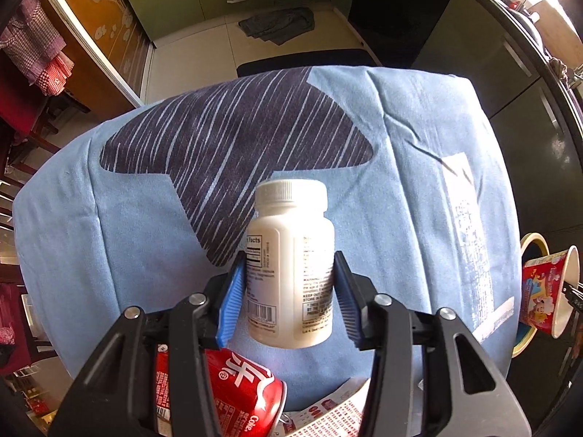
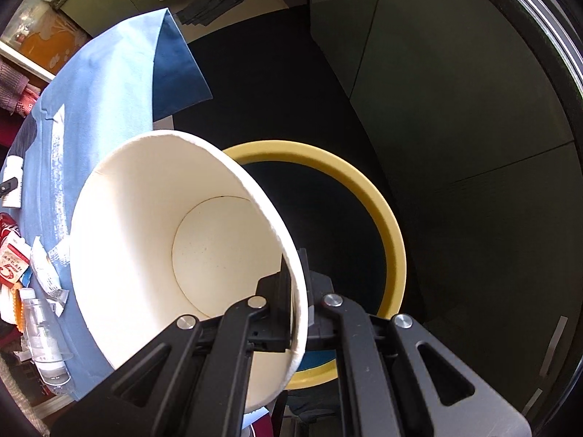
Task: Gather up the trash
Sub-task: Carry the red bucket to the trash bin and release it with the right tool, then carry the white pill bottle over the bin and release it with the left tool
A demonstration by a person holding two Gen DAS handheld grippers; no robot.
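In your left wrist view, your left gripper (image 1: 289,293) points down at the desk (image 1: 400,200), which is covered by a light blue cloth with a dark striped patch. A white pill bottle (image 1: 291,266) lies on its side at the centre of the view, its long axis running from 6 to 12 o'clock with the ribbed cap toward 12 and the base toward 6. The blue pads (image 1: 231,300) stand on either side of the bottle's lower body, right up against it; you cannot tell whether they press on it yet. A red cola can (image 1: 233,397) lies on the cloth at 7 o'clock, partly under the left finger, with printed paper (image 1: 335,415) beside it at 6. At 3 o'clock, past the desk edge, the red printed paper cup (image 1: 546,291) hangs tilted over the yellow-rimmed bin (image 1: 533,242).

In your right wrist view, your right gripper (image 2: 297,313) is closed on the wall of the paper cup (image 2: 145,236), one finger inside and one outside. The cup's mouth faces 10 o'clock, its axis tilted. The bin's (image 2: 393,233) rim sits just behind it, toward 3 o'clock. At 9 o'clock the desk (image 2: 109,91) carries the pill bottle (image 2: 14,182), wrappers (image 2: 43,269) and a clear plastic bottle (image 2: 43,338).
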